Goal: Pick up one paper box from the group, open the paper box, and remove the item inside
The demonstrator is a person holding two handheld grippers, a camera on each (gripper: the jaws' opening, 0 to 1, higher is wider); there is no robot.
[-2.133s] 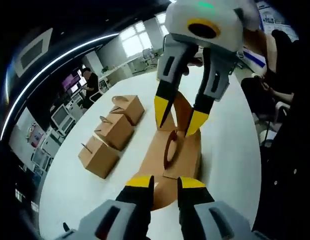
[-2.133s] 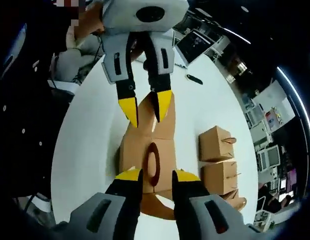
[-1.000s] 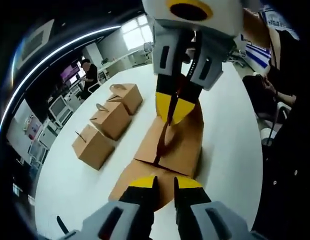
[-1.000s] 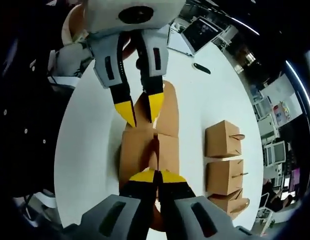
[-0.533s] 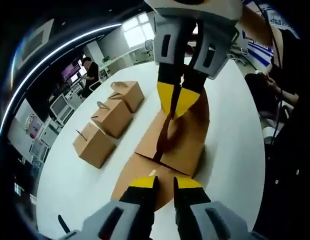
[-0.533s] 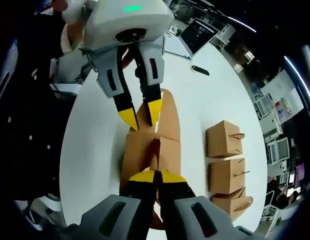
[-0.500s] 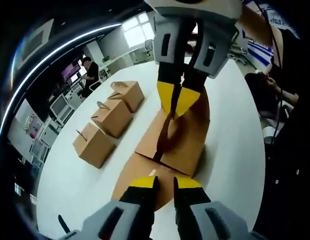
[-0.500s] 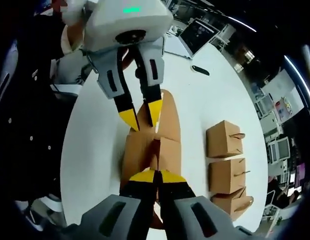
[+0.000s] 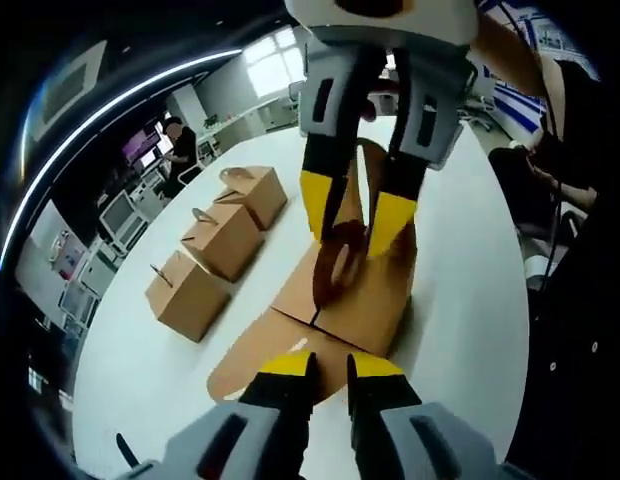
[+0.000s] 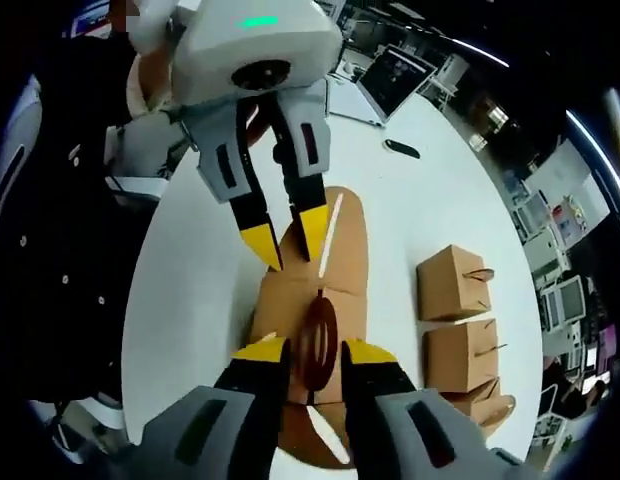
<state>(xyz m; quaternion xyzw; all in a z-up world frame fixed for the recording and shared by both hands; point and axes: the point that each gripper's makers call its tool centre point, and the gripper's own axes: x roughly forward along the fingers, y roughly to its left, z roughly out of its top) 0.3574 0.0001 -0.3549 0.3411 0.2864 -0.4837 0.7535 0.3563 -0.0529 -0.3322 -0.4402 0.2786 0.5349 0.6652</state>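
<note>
Left gripper view: three closed boxes (image 9: 218,260) sit left on the white table (image 9: 460,290); the paper box (image 9: 355,290) lies centre, between the spread jaws of the right gripper (image 9: 356,215); the left gripper (image 9: 330,367) jaws stand slightly apart over a flap

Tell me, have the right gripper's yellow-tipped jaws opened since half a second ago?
Yes. The right gripper was shut on the brown paper box's handle; its jaws now stand apart, either side of it.

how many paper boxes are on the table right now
4. Three closed paper boxes stand in a row: near, middle and far. A fourth, the opened paper box, lies between the two grippers.
</note>
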